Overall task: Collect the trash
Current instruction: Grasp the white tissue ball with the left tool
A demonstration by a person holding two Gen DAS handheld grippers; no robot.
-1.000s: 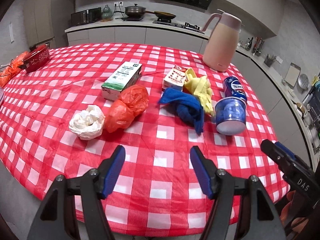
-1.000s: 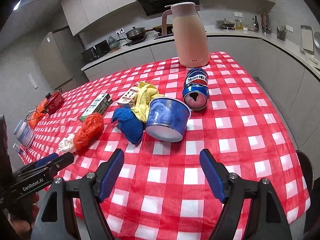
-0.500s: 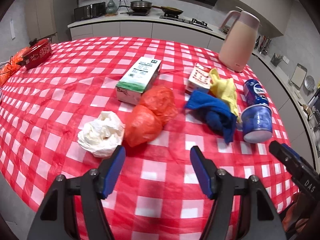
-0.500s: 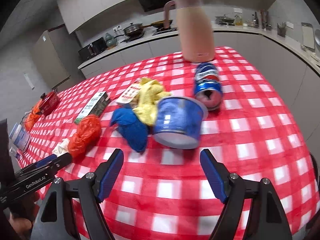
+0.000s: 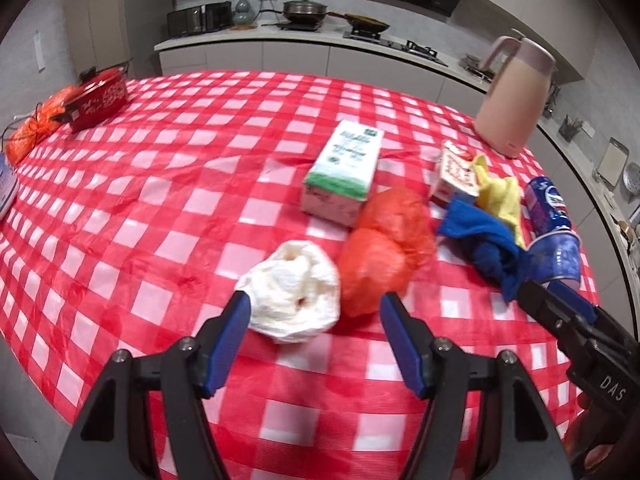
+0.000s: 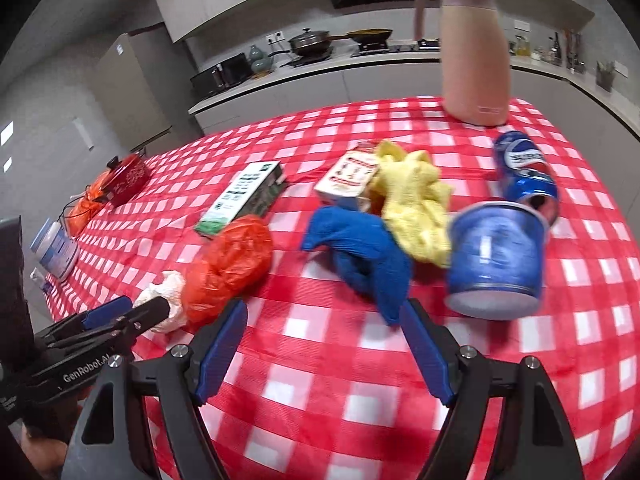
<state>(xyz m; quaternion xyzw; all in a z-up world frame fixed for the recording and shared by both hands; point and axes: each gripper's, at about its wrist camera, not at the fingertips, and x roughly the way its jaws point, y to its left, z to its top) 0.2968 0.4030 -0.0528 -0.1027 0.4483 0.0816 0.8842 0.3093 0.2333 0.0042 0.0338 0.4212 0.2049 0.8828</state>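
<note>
Both hands have carried their tools forward over the table since a second ago, so the litter that lay well ahead now sits right at the fingertips, and neither opening has changed.

For the left gripper, the nearest piece is the crumpled white bag, lying between its blue pads; the left pad overlaps the bag's edge in the picture, though I cannot tell if it touches. The jaws stand moderately wide with nothing pinched. Just right of that, by the other pad, bulges the orange plastic bag. Both look feather-light, soft and a bit slick, likely to squash flat, so a deep bite through the bunched middle seems the safest hold.

The right gripper hovers with jaws wide and empty. At its right fingertip trails the tail of the blue cloth: limp and grippy, best pinched at a thick fold. Further right lies the blue cup on its side, thin-walled and probably easy to crush, better taken across its rim. Behind them sit the yellow cloth, a small red-and-white carton, a dented cola can and the green-and-white carton.

Further out on the checked tablecloth stands a pink jug, surely no rubbish.
</note>
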